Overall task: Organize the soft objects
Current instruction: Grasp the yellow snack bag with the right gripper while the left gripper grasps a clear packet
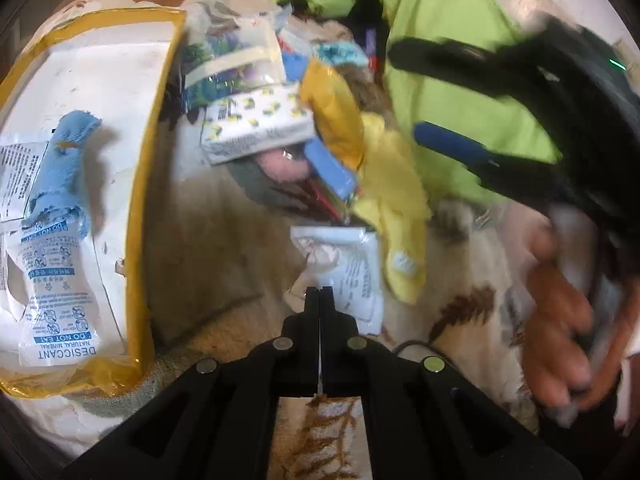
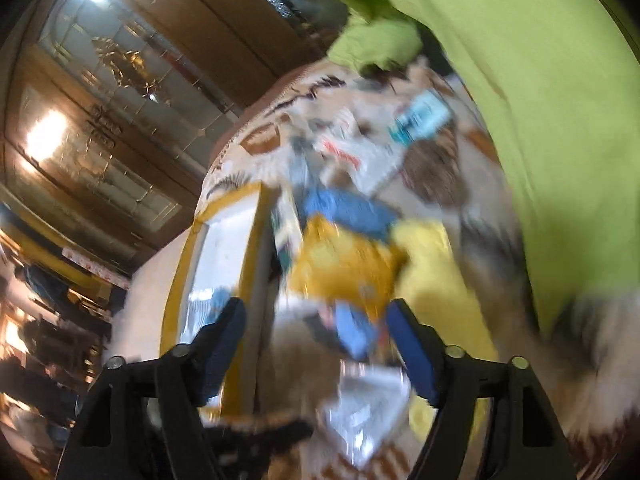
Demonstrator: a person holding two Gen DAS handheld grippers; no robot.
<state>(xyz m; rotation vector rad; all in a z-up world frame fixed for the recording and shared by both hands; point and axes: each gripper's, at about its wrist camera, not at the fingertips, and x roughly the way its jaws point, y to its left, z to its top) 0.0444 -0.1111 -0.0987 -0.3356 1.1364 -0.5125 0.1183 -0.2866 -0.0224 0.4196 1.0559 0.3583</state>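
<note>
My left gripper (image 1: pixel 321 290) is shut, and its tips pinch the near-left edge of a white desiccant sachet (image 1: pixel 348 268) lying on the patterned blanket (image 1: pixel 320 440). Just beyond it is a heap of soft items: a pale yellow cloth (image 1: pixel 392 208), a mustard pouch (image 1: pixel 332 120), a blue piece (image 1: pixel 332 168) and a printed tissue pack (image 1: pixel 256 128). My right gripper (image 1: pixel 406 92) hovers open over the heap's right side. In the blurred right wrist view the right gripper (image 2: pixel 316 320) has its blue pads (image 2: pixel 224 332) spread wide above the blue piece (image 2: pixel 352 332) and the mustard pouch (image 2: pixel 344 260), gripping nothing.
A white tray with a yellow rim (image 1: pixel 140 200) lies at the left and holds desiccant sachets (image 1: pixel 60 320) and a light blue cloth (image 1: pixel 60 168). A lime green cloth (image 1: pixel 460 40) covers the far right. A person's hand (image 1: pixel 560 320) holds the right gripper's handle. A wooden cabinet (image 2: pixel 120 80) stands behind.
</note>
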